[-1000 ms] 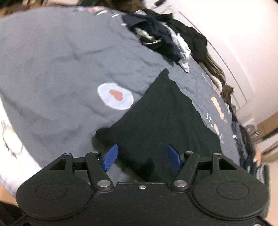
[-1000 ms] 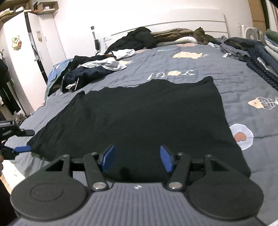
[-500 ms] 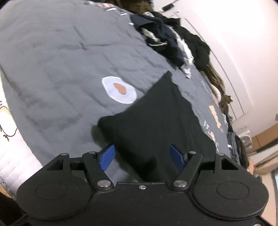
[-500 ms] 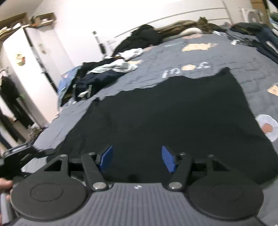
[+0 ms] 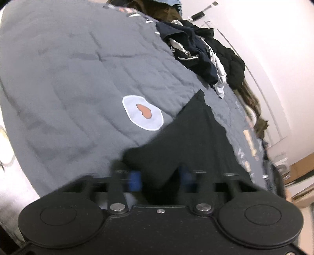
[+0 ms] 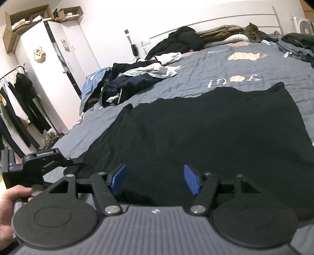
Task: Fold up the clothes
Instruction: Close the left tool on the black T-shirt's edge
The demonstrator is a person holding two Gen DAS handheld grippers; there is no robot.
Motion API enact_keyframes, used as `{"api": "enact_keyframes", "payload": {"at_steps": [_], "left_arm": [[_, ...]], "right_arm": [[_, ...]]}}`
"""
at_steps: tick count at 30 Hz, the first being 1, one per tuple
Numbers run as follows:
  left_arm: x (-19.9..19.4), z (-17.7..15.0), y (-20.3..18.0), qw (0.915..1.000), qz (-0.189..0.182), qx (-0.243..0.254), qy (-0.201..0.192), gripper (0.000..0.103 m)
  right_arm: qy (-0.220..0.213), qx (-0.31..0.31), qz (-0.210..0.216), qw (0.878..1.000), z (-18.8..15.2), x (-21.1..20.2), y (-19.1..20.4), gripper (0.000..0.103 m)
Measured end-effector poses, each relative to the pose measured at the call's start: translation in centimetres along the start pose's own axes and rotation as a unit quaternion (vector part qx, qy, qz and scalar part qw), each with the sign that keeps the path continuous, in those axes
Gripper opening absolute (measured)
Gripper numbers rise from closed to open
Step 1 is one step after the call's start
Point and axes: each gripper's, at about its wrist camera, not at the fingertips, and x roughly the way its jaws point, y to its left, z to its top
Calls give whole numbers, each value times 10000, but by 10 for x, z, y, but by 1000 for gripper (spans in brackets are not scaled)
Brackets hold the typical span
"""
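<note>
**Black garment pinched at its corner**

The black garment (image 6: 206,133) lies flat on the grey quilt (image 5: 68,78); the left gripper (image 5: 160,179) has just closed its jaws onto its near corner; the right gripper (image 6: 155,181) hangs open over the near edge, holding nothing; cardboard boxes (image 6: 29,17) top the wardrobe (image 6: 45,64), contents unclear.

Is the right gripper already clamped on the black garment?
No, the right gripper has its blue pads spread wide above the black garment, with nothing pinched between them.
</note>
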Motion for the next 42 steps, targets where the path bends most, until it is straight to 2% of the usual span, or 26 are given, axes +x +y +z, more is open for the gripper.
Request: {"api": "enact_keyframes", "payload": {"at_steps": [2,6,7,10,16,18,20,23,27,29,31,34,35,37,40,42], "left_arm": [[0,0,-1,10000,27,18,-15,17],[-1,0,-2,9999,80,55,-45,17],[-1,0,-2,9999,93,64,-53,19],[2,0,0,9998,173,-22,27,35],[8,-1,-4,9998,108,154,73,38],[8,-2,-4,9998,94,195,47,36],[4,-4,-9,9992,95,374,-103,19],[-2,-6,-17,9976,101,615,-304,17],[-1,-9,-21,9974,145,634,-320,17],[0,-9,-21,9976,180,595,-303,20],[7,-8,-15,9989,271,347,-180,31],[9,-8,-16,9986,328,378,-193,33],[10,-9,-17,9985,332,405,-185,38],[12,-10,-17,9985,318,409,-159,40],[12,-12,-19,9981,310,487,-191,37],[11,-13,-23,9975,324,577,-261,26]], "right_arm": [[54,-32,-8,10000,-1,3,1,66],[203,-55,-76,9997,-3,8,-1,66],[235,-55,-102,9997,-3,9,-2,66],[331,-53,-180,9993,-5,13,-4,67],[435,-87,-196,9988,-7,18,-3,67],[501,-119,-219,9984,-9,21,-2,67],[564,-155,-257,9980,-11,23,-3,68],[560,-168,-254,9980,-12,22,-3,68],[520,-1,-270,9983,-11,19,-6,68],[489,117,-274,9984,-10,18,-8,69],[460,236,-281,9983,-10,17,-10,69],[439,294,-333,9980,-10,16,-12,69],[420,280,-343,9981,-10,15,-11,69],[366,238,-370,9984,-9,14,-11,69],[301,314,-383,9983,-8,12,-13,70],[246,389,-362,9983,-7,10,-15,70]]}}
